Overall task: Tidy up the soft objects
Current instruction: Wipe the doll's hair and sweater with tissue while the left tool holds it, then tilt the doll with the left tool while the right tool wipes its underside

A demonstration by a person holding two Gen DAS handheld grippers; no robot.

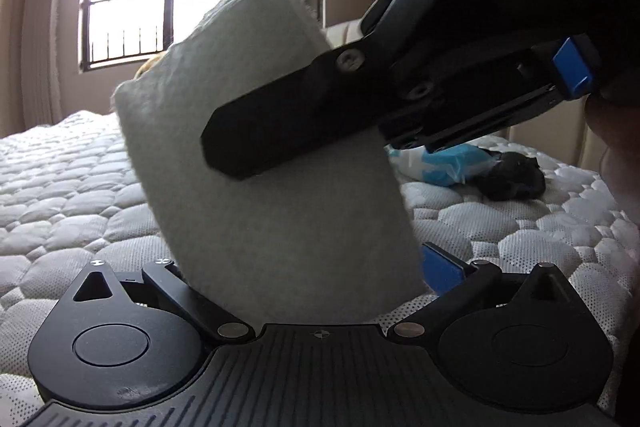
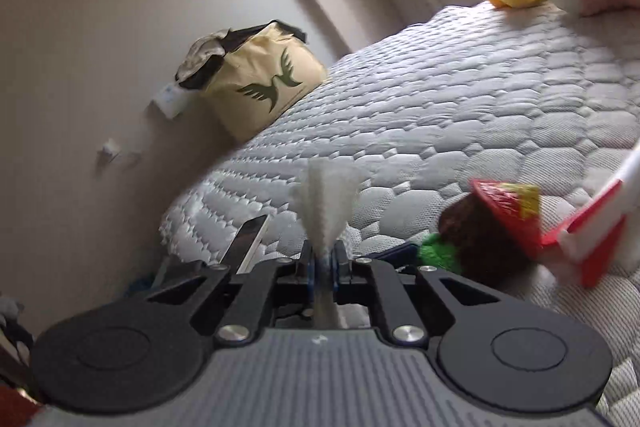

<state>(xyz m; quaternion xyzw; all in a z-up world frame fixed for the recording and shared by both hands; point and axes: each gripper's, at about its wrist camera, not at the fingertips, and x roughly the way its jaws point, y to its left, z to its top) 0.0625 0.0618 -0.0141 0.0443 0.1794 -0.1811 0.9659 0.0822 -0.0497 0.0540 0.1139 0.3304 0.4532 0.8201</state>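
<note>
White cloth [image 1: 256,155] up above the bed [image 1: 72,187], lower edge between the wide-apart fingers of the left hand-held gripper [image 1: 320,283], middle clamped by the right hand-held gripper [image 2: 325,259]. Could sag, slip free or bunch if released unevenly onto the toys [image 2: 496,227] nearby.

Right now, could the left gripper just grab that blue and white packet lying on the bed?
Probably not straight away. The white fluffy cloth fills the space ahead of the left gripper, and the right gripper clamps it from the side. The blue and white packet lies beyond both on the mattress.
</note>
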